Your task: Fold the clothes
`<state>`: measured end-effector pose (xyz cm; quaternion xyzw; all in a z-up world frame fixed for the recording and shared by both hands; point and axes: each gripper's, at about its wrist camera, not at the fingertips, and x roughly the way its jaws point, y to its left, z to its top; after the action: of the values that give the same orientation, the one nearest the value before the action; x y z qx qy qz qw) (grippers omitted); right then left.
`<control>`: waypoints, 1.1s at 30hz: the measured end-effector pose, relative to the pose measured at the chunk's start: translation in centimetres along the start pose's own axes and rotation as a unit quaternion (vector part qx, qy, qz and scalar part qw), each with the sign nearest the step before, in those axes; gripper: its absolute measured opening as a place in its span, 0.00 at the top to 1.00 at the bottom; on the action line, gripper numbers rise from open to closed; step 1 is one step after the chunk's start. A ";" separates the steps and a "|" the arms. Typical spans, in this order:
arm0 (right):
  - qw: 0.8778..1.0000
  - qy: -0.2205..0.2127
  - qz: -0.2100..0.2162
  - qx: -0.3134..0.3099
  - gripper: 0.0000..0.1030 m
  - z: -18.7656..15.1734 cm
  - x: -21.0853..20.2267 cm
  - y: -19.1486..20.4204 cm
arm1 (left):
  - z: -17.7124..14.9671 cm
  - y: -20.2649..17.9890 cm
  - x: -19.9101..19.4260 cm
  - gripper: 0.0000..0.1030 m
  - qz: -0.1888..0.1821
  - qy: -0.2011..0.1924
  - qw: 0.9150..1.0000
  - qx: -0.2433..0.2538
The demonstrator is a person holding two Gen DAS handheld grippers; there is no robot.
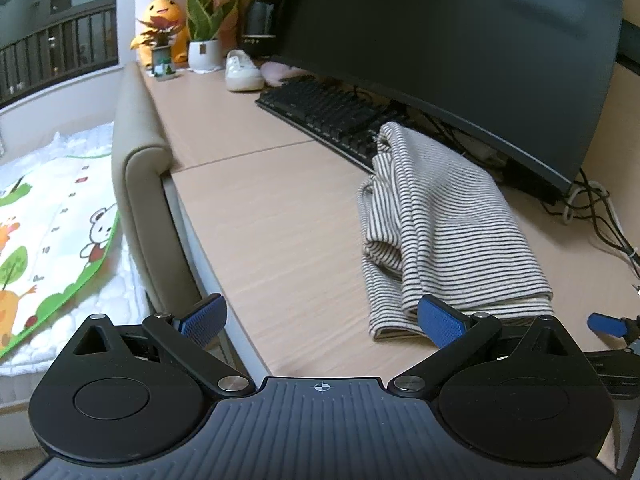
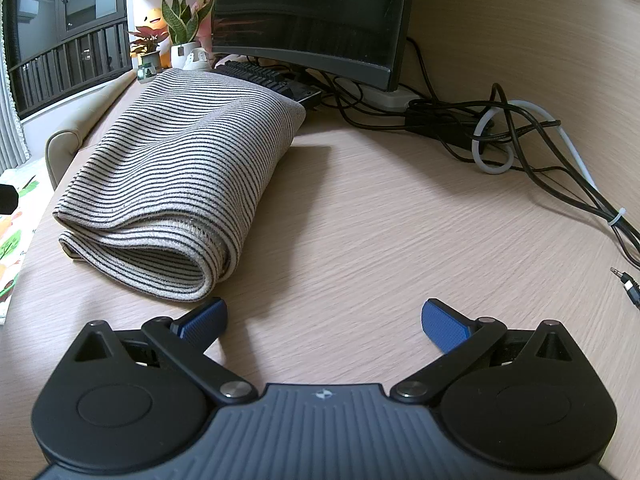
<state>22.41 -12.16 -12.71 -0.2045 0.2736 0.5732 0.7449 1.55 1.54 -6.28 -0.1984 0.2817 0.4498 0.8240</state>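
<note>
Garment: striped top [image 2: 176,184], folded into a thick bundle on the desk [image 2: 380,220] before the keyboard [image 1: 324,116].
Handling: likely soft, light and floppy; best pinched at the near layered hem.
Left gripper [image 1: 322,318]: spread wide, empty.
Right gripper [image 2: 324,322]: spread wide, empty, beside the bundle.

Folded garment [image 2: 176,184] lies on the desk [image 2: 360,220], its far end resting against the keyboard [image 1: 320,114], which sits before the monitor [image 1: 452,48]. Cables [image 2: 520,140] trail right of the garment. At the desk's far left end — potted plants [image 1: 202,28], a shoe [image 1: 242,70]. Both grippers — left [image 1: 322,318], right [image 2: 324,320] — hover near the desk's front edge, fingers spread.
</note>
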 end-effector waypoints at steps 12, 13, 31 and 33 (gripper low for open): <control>1.000 0.000 0.000 0.000 0.00 0.0 0.0 0.0 | 0.0 -0.6 1.1 0.00 -0.010 0.016 1.000 -0.002; 1.000 0.000 0.000 0.000 0.00 0.0 0.0 0.0 | 0.0 -0.6 1.3 0.00 -0.012 0.018 1.000 -0.004; 1.000 0.000 -0.002 0.001 0.00 0.0 0.1 0.0 | -0.8 -1.9 2.7 0.00 -0.068 0.055 0.996 -0.008; 1.000 0.000 -0.005 0.005 0.00 -0.1 0.1 0.1 | -1.0 -1.7 2.9 0.00 -0.065 0.060 0.996 -0.008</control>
<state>22.35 -12.09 -12.82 -0.2024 0.2753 0.5684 0.7484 4.01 1.89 -8.78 -0.2498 0.3131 0.3846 0.8316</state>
